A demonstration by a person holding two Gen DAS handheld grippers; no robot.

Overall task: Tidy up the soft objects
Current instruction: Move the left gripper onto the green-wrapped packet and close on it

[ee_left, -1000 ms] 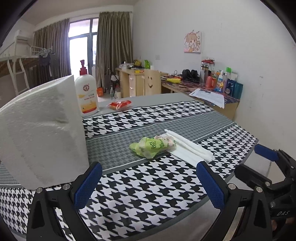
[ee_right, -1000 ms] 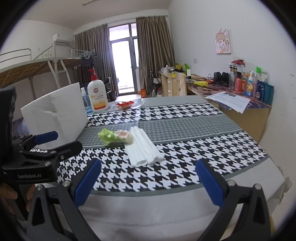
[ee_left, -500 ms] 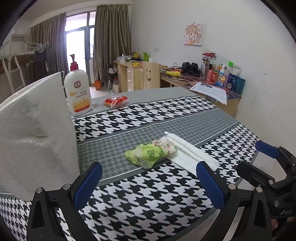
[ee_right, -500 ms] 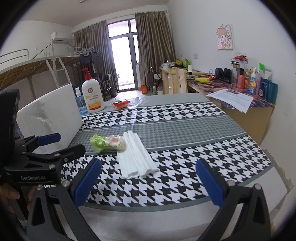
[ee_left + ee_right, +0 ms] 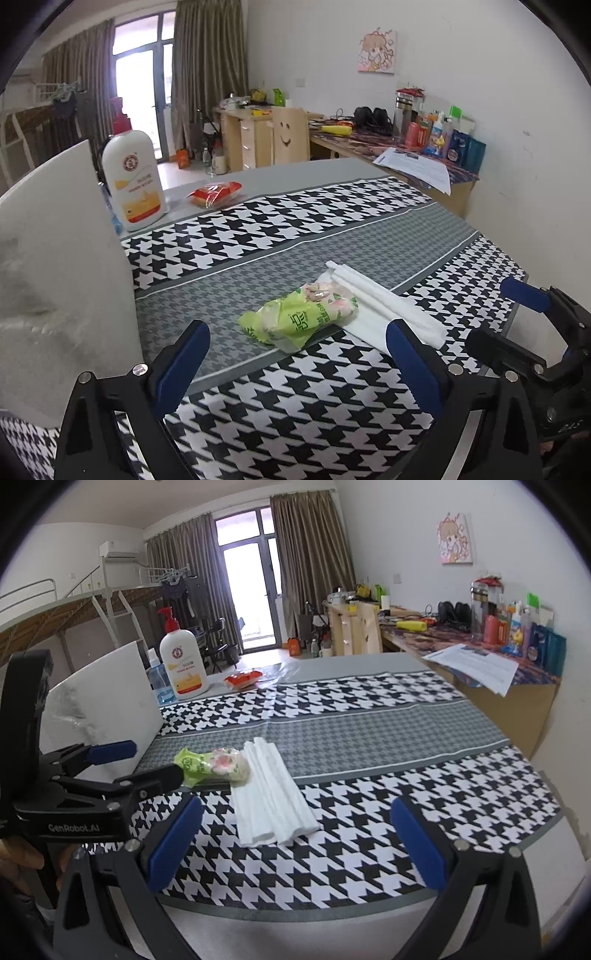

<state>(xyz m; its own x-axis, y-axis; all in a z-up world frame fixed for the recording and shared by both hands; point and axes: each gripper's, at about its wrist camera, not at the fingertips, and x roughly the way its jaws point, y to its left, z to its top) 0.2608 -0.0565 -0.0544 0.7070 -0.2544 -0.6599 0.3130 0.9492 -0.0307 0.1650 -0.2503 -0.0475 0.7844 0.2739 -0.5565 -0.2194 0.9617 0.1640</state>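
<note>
A green tissue pack (image 5: 301, 317) lies on the houndstooth tablecloth (image 5: 295, 236), touching a folded white cloth (image 5: 384, 306) on its right. Both also show in the right wrist view: the pack (image 5: 212, 762) and the cloth (image 5: 273, 794). My left gripper (image 5: 295, 354) is open and empty, just in front of the pack. My right gripper (image 5: 295, 834) is open and empty, in front of the cloth's near end. A tall white paper stack (image 5: 55, 266) stands at the left.
A white lotion pump bottle (image 5: 133, 177), a small blue bottle (image 5: 157, 683) and a red snack packet (image 5: 214, 194) sit at the table's far left. A cluttered wooden desk (image 5: 480, 657) runs along the right wall. The table's near edge (image 5: 332, 919) is below my right gripper.
Both grippers have moved forward toward the pack and cloth, which now look larger. Both stay open. Nothing on the table has moved.
</note>
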